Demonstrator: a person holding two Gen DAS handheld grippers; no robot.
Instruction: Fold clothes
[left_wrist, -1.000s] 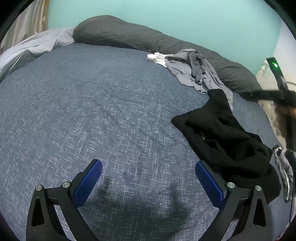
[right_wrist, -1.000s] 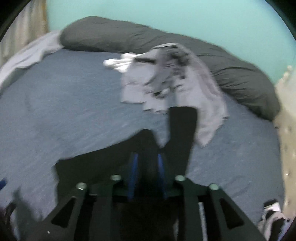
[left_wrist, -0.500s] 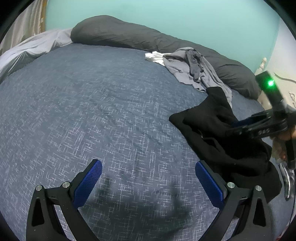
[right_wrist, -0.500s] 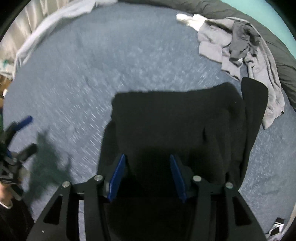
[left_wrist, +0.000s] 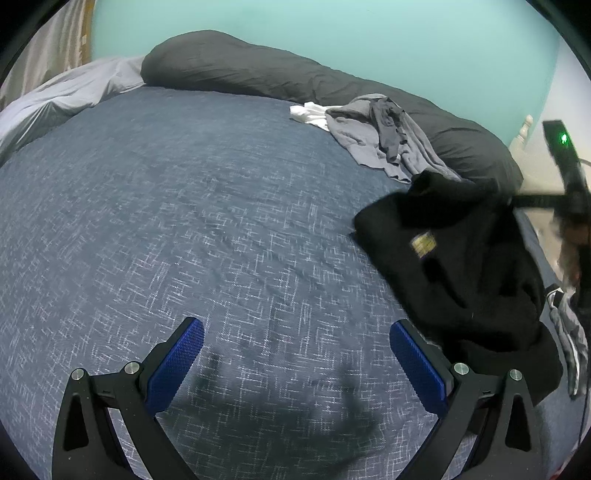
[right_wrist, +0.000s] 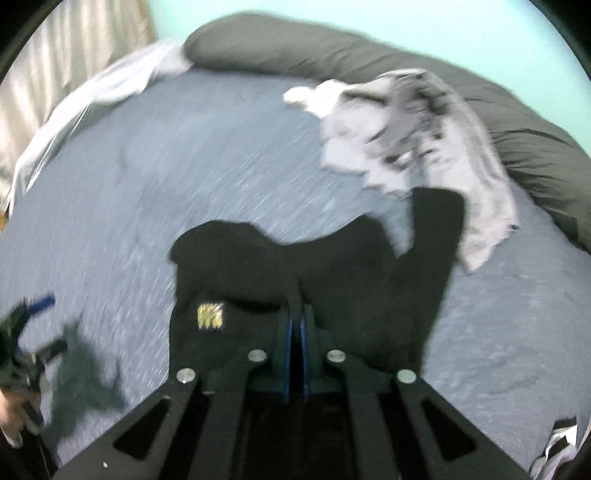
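The right gripper (right_wrist: 295, 325) is pinching the black top (right_wrist: 332, 266), with its blue pads pressed together on a fold of the cloth near the small yellow tag (right_wrist: 210, 315). The black top is lying on the blue bed cover (left_wrist: 203, 221), stretching away from the right gripper toward the grey clothes pile (right_wrist: 413, 125). One long black part is reaching right up to that pile and touching its edge.

The left gripper (left_wrist: 295, 360) is spread wide and holding nothing. It is hanging over bare bed cover, and the black top is lying just beside its right finger. So the right gripper is the nearer one.

The long dark pillow (left_wrist: 295, 77) is sitting behind the grey clothes pile. The pile itself could get in the way of spreading the top flat.
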